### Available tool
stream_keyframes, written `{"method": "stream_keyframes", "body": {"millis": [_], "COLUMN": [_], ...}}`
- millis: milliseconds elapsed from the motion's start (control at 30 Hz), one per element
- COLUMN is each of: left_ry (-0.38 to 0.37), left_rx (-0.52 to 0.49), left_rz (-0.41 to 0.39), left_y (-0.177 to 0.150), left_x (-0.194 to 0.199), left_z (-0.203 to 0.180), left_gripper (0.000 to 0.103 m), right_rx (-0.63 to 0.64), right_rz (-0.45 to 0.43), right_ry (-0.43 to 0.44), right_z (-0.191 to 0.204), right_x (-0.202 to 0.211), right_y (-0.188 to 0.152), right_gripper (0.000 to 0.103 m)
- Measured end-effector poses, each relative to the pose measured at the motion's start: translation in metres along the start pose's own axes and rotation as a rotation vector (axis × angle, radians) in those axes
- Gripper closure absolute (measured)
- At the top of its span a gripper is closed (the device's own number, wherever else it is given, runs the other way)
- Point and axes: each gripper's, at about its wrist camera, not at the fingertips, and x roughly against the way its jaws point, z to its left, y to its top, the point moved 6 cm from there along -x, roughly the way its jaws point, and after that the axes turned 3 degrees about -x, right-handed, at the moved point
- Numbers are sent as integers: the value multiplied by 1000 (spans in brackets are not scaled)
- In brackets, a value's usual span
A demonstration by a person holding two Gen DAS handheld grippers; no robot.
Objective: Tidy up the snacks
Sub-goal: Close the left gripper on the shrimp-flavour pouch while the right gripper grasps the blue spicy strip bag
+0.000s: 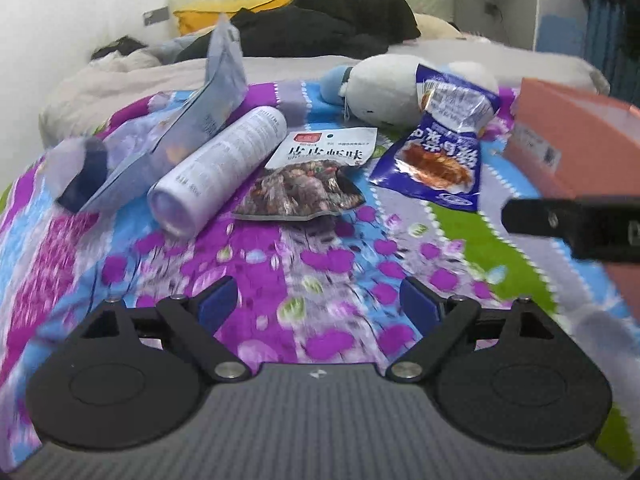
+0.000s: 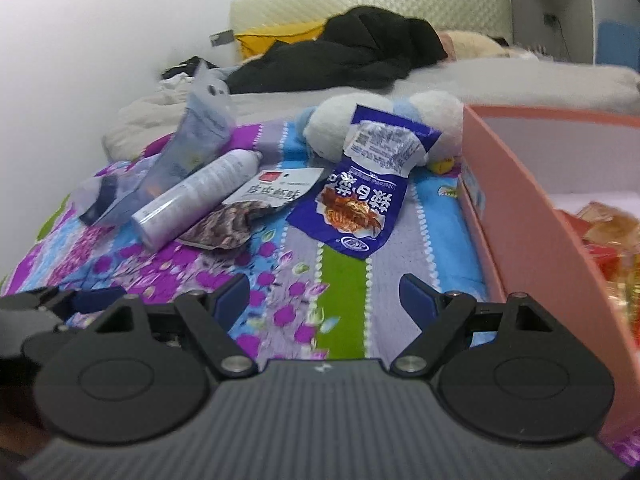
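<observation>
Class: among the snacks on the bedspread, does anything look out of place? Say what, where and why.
The white spray can lies on its side between the pale pouch and the brown snack packet; it looks like no snack. A plush toy sits behind them.

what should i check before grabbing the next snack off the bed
1. Left tool open and empty: ok.
2. Right tool open and empty: ok.
3. Blue snack packet free to pick: ok, it lies flat on the bedspread with its top against the white plush toy, nothing on top.
4. Brown snack packet free to pick: not ok, the white spray can lies right along its left edge, perhaps on it.
5. Pink box has room: ok, open-topped beside the right tool, some snacks inside, white floor visible.
6. Pale pouch is a snack: cannot tell, blurred.
</observation>
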Motion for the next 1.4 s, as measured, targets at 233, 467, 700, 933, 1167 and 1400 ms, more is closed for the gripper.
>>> {"method": "stream_keyframes", "body": {"millis": [233,467,700,933,1167,1400], "left_ry": [43,37,75,-2,-21,17], "left_rx": [-168,-315,-392,-215,-122,-93], "left_rz": [-35,-73,-109,-57,-49,-39], "left_y": [23,35,41,52,55,55], "left_x": [-50,-86,-102,-122,-128,-116], "left_z": [-3,-15,-26,-4,10,11], "left_gripper": [13,18,18,18,32,66], "right_rx": [-48,-80,-73,-78,-68,-44], "right_rz": [10,-8,-16,-29,-12,-22], "right_ry": [-40,-76,-103,-92,-95,-81], "right_z": [-9,-21,-29,-25,-24,-19], "right_x": [-64,-107,-135,-152,-158,-141], "right_y": [21,33,41,46,47,49], "right_gripper": [19,17,17,17,19,37]}}
